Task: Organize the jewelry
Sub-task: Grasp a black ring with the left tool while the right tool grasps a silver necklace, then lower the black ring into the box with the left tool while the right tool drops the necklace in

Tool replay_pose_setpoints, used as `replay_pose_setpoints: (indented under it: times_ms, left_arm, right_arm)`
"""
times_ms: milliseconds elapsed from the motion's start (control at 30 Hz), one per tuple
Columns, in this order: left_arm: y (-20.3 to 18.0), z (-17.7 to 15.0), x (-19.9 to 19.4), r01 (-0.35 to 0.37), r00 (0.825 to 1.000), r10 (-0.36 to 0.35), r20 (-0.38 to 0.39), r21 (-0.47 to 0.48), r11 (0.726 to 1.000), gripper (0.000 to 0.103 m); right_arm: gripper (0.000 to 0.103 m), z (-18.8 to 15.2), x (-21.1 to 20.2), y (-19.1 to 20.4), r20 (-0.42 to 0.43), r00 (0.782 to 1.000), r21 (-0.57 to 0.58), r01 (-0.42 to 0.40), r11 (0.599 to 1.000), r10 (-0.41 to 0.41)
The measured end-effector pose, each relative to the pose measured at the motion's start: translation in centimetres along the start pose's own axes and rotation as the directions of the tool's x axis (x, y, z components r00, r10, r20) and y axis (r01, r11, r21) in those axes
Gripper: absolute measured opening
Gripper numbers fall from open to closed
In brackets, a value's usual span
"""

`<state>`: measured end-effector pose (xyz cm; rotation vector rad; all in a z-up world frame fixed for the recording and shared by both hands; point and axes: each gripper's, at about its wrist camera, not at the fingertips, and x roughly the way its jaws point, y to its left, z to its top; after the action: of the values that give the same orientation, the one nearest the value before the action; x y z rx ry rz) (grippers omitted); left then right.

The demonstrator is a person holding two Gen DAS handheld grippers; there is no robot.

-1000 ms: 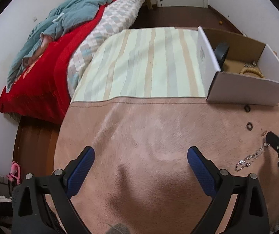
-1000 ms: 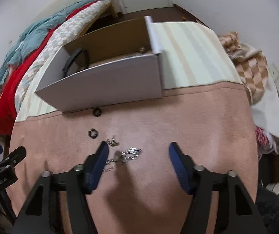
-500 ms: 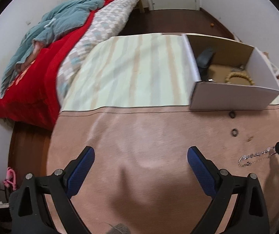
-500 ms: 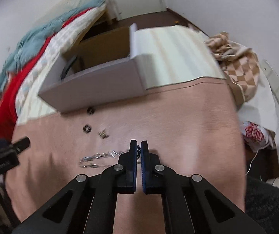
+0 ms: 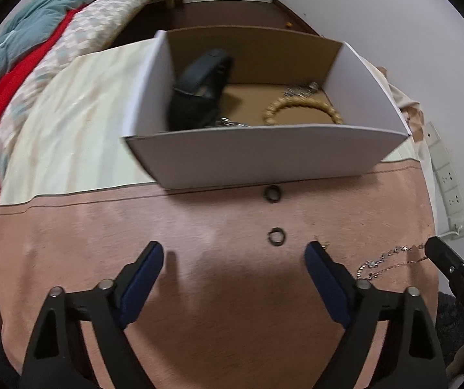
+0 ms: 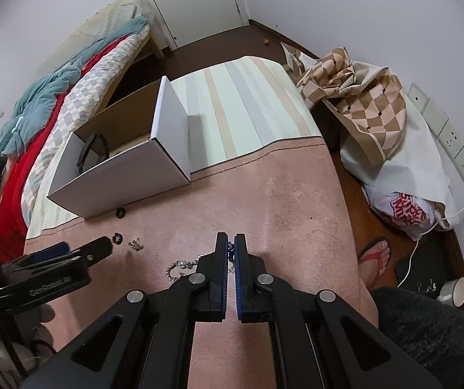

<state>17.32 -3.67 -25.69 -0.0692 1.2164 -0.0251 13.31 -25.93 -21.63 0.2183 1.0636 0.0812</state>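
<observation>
Pinching one end of a silver chain (image 6: 180, 264) between its pressed-together blue pads, the right gripper (image 6: 231, 249) sits low over the pink cloth (image 6: 280, 201); the rest of the chain trails off to the gripper's left, lying in loops on the cloth. In the left wrist view the same chain (image 5: 390, 257) runs from the right gripper's black tip at the right edge toward the left gripper's right finger.

The left gripper (image 5: 233, 253) has its jaws spread wide and holds nothing. Just ahead of it, between its fingertips and a little beyond, a dark ring (image 5: 276, 236) lies flat on the cloth. A small gold earring (image 6: 135, 244) rests beside the tip of its right finger. Farther ahead a second dark ring (image 5: 272, 193) lies close against the front wall of a white cardboard box (image 5: 264, 159).

The open box stands where the pink cloth meets a striped sheet (image 5: 79, 113). Inside it, toward the left, a black band (image 5: 199, 90) leans against the wall; a beaded bracelet (image 5: 300, 108) lies on the brown floor toward the right, with some silvery pieces (image 5: 301, 90) behind it that are too blurred to make out.

Beyond the box on the left a bed carries a red and teal quilt (image 6: 37, 123).
</observation>
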Motion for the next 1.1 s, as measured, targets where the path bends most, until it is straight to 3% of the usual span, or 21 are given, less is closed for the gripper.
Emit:
replay_pose_setpoints:
  times_ms: [100, 167, 267, 333, 400, 767, 1100]
  left_arm:
    - [-0.6, 0.1, 0.3, 0.024, 1.0, -0.024, -0.002, 0.016, 1.0, 0.075]
    - [-1.2, 0.0, 0.5, 0.035, 0.999, -0.034, -0.006, 0.031, 0.999, 0.06]
    - [-1.7, 0.1, 0.5, 0.024, 1.0, -0.025, 0.012, 0.063, 0.998, 0.048]
    - [-2.0, 0.1, 0.5, 0.019, 1.0, -0.021, 0.022, 0.079, 0.997, 0.026]
    - [-2.1, 0.3, 0.6, 0.023, 0.999, -0.025, 0.022, 0.085, 0.996, 0.011]
    - [-1.4, -0.1, -1.5, 0.033, 0.997, -0.039, 0.063, 0.093, 0.995, 0.009]
    - [-0.4, 2.1, -8.1, 0.102, 0.982, -0.116, 0.152, 0.092, 0.99, 0.009]
  right_arm:
    - [0.003, 0.0, 0.2, -0.2, 0.0, 1.0, 0.005, 0.0, 1.0, 0.0]
    - [0.003, 0.1, 0.4, -0.4, -0.004, 1.0, 0.012, 0.0, 1.0, 0.001]
    - [0.003, -0.1, 0.6, -0.5, -0.009, 1.0, 0.016, 0.001, 1.0, -0.001]
    - [0.003, -0.1, 0.7, -0.5, -0.011, 1.0, 0.016, 0.002, 1.0, -0.002]
    - [0.003, -0.2, 0.7, -0.4, -0.013, 1.0, 0.011, 0.004, 1.0, -0.004]
    - [0.003, 0.3, -0.7, 1.2, 0.016, 1.0, -0.019, -0.026, 0.999, 0.026]
    - [0.003, 3.8, -6.3, 4.2, 0.102, 0.986, -0.082, -0.121, 0.989, 0.129]
